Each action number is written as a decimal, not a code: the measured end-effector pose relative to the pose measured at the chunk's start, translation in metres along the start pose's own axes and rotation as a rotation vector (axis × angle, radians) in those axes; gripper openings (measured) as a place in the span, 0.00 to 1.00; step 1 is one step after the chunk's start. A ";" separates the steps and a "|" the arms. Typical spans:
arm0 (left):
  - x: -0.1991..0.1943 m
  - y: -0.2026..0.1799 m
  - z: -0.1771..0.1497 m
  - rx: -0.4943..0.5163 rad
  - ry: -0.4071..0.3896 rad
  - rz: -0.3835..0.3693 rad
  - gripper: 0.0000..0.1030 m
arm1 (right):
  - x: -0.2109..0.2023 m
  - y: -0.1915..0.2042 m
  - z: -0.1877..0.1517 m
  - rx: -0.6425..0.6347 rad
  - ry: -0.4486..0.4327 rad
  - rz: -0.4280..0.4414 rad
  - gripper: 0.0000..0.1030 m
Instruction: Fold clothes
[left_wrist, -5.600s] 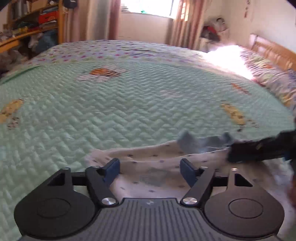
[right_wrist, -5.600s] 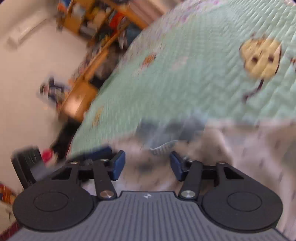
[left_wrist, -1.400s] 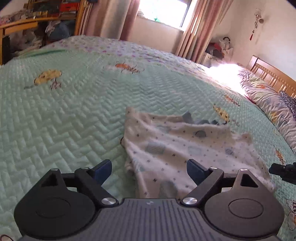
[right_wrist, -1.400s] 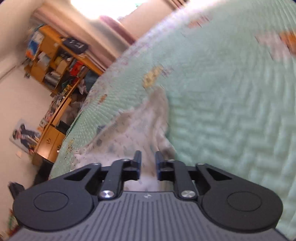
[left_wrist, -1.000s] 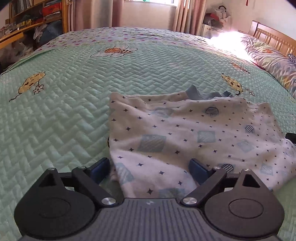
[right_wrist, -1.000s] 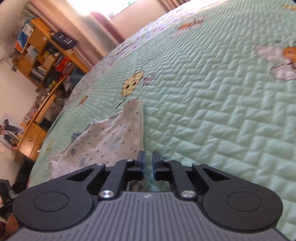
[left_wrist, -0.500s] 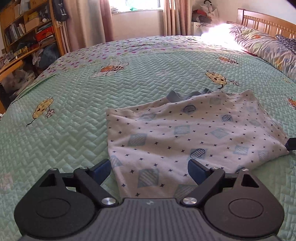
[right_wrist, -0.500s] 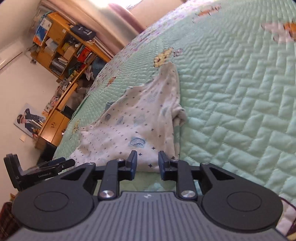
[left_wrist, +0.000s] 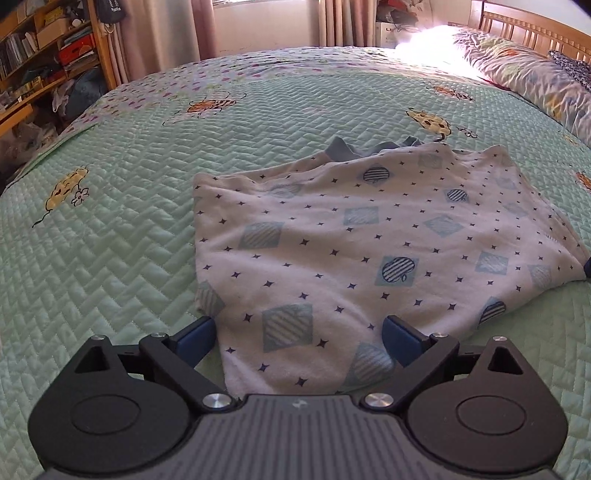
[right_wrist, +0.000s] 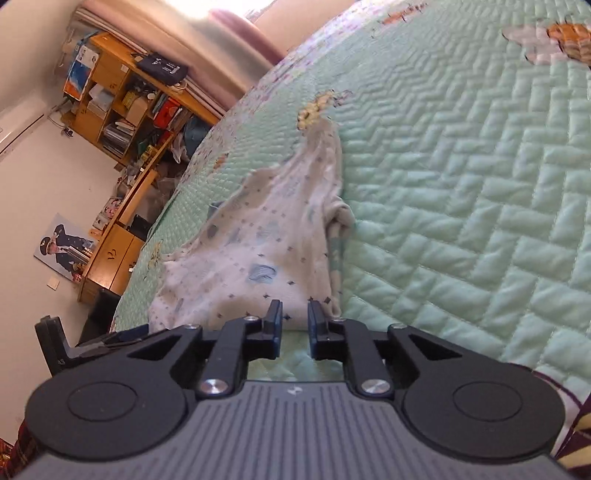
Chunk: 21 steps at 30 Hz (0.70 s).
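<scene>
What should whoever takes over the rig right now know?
Left gripper: open wide, jaws just opened further, straddling the patterned garment's near edge, not pinching.
Right gripper: narrow gap, jaws just been closing, at a garment corner, nothing pinched.
Garment: spread fairly flat on the green quilt, blue collar at far edge.
Done: laid out. Left: the folds, apparently.

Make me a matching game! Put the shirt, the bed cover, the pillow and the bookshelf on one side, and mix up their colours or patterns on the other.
Things:
1. shirt
2. quilted bed cover
3. pillow
4. bookshelf

Looks:
A. brown wood
B. mint green with cartoon bugs
C. white with little stars and striped blue shapes
D. crinkled floral print

Pairs: 1-C, 2-B, 3-D, 4-A
</scene>
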<state>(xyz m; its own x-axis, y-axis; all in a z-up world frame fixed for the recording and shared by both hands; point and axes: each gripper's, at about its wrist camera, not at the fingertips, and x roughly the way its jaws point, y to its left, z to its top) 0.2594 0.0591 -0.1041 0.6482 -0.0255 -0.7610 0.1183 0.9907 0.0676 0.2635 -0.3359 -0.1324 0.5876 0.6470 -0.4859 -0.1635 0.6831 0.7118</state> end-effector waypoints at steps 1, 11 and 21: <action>0.000 -0.001 0.000 0.003 -0.002 0.003 0.95 | 0.000 0.008 0.001 -0.019 -0.013 0.022 0.28; 0.002 0.009 -0.010 -0.026 -0.006 -0.024 1.00 | 0.017 -0.018 -0.011 0.091 0.047 0.057 0.02; -0.046 0.048 -0.005 -0.274 0.055 0.004 0.99 | -0.012 0.052 0.005 -0.156 0.055 -0.061 0.59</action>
<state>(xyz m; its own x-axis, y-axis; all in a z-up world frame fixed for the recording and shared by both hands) 0.2313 0.1083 -0.0695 0.6054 -0.0217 -0.7956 -0.0966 0.9902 -0.1005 0.2519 -0.3096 -0.0875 0.5568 0.6171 -0.5561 -0.2520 0.7634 0.5948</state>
